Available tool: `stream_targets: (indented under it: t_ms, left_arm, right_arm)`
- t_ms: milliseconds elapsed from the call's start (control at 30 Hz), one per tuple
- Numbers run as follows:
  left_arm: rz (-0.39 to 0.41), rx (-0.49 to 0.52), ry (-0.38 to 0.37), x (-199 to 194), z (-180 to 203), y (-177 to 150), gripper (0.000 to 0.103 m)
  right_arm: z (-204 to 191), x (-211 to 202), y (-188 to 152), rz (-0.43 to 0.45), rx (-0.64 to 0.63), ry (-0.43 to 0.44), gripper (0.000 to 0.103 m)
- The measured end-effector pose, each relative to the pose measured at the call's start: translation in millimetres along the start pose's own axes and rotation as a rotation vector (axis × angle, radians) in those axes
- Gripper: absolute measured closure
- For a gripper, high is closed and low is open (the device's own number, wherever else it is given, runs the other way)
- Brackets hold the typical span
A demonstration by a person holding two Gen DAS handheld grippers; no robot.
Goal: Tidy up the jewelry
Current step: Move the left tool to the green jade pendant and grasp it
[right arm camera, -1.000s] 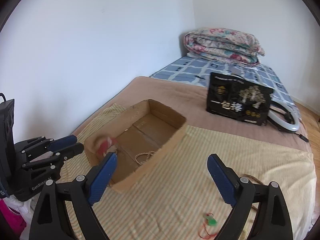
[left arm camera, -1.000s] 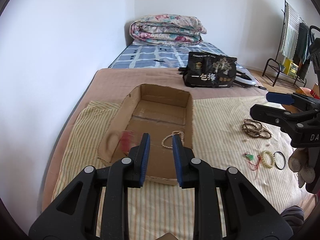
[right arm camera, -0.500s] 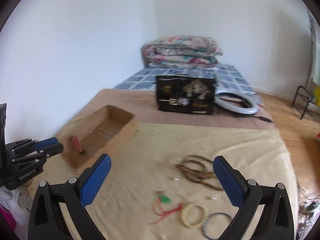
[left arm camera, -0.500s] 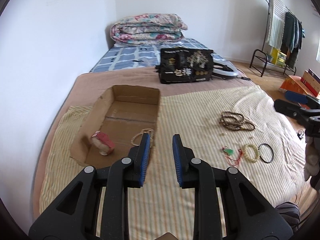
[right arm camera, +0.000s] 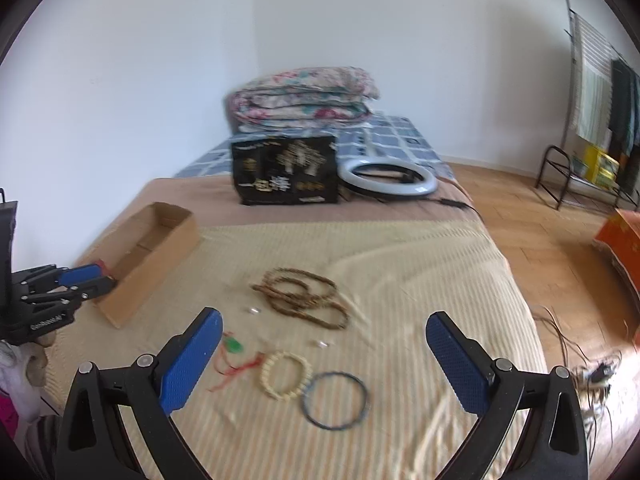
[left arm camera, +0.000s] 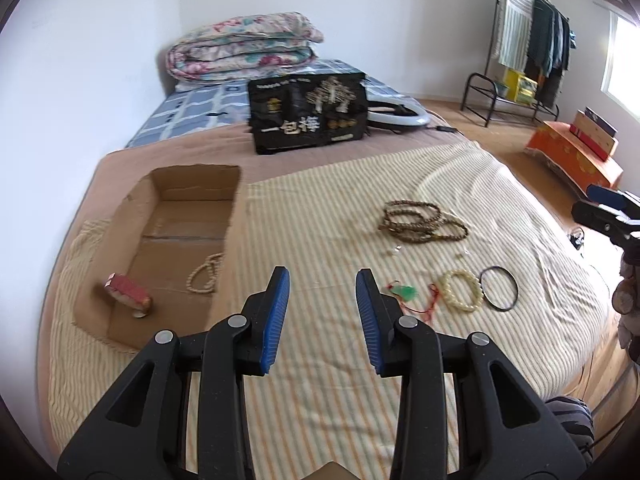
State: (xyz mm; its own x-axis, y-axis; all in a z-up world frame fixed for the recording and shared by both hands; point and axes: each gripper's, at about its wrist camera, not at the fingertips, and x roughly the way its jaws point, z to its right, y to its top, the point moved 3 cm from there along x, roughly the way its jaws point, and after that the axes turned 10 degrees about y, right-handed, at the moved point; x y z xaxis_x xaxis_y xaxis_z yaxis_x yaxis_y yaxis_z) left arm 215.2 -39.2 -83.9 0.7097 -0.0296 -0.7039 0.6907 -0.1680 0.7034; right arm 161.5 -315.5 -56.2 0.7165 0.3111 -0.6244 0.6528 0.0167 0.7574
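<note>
An open cardboard box (left arm camera: 188, 216) lies on the striped cloth and holds a red-tasselled piece (left arm camera: 130, 294) and a pale bead string (left arm camera: 206, 274). To its right on the cloth lie brown bead strands (left arm camera: 422, 222), a green pendant on red cord (left arm camera: 406, 292), a cream bead bracelet (left arm camera: 460, 290) and a dark ring bangle (left arm camera: 499, 289). My left gripper (left arm camera: 322, 276) hovers just right of the box, its jaws opening with nothing between them. My right gripper (right arm camera: 324, 326) stands wide open and empty above the cream bracelet (right arm camera: 286, 374) and bangle (right arm camera: 335, 400).
A black printed bag (left arm camera: 308, 114) and a white ring light (right arm camera: 388, 174) sit behind the cloth, with a folded floral quilt (left arm camera: 244, 46) at the wall. The bed's edge drops to wooden floor (right arm camera: 560, 248) on the right, where a clothes rack (left arm camera: 524, 60) stands.
Both grippers swung right, away from the box and toward the loose jewelry. The red-tasselled piece dropped and now rests in the box. The left jaws stand wider than before.
</note>
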Motion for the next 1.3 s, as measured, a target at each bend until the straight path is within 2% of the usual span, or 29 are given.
stream_targets:
  t_ms: [100, 233, 467, 533, 833, 1133, 1300]
  left_arm:
    - [-0.010, 0.018, -0.022, 5, 9, -1, 0.068]
    - [-0.040, 0.041, -0.055, 16, 22, -4, 0.068]
    - [-0.086, 0.098, -0.107, 36, 48, -11, 0.068]
    - [-0.097, 0.116, -0.126, 42, 56, -13, 0.068]
    - [-0.153, 0.190, -0.192, 76, 89, -21, 0.069]
    - [-0.200, 0.207, -0.184, 109, 100, -30, 0.069]
    - [-0.199, 0.225, -0.172, 118, 104, -32, 0.069]
  right_arm:
    - [16, 1, -12, -0.019, 0.036, -0.029, 0.000]
    - [25, 7, -25, -0.057, 0.051, -0.013, 0.000]
    - [28, 30, -48, -0.148, 0.009, -0.018, 0.002]
    - [30, 35, -53, -0.168, 0.009, -0.010, 0.005]
    - [35, 55, -78, -0.234, -0.018, 0.015, 0.005]
    - [31, 84, -98, -0.298, -0.057, 0.036, 0.004]
    - [29, 94, -104, -0.315, -0.069, 0.038, 0.004]
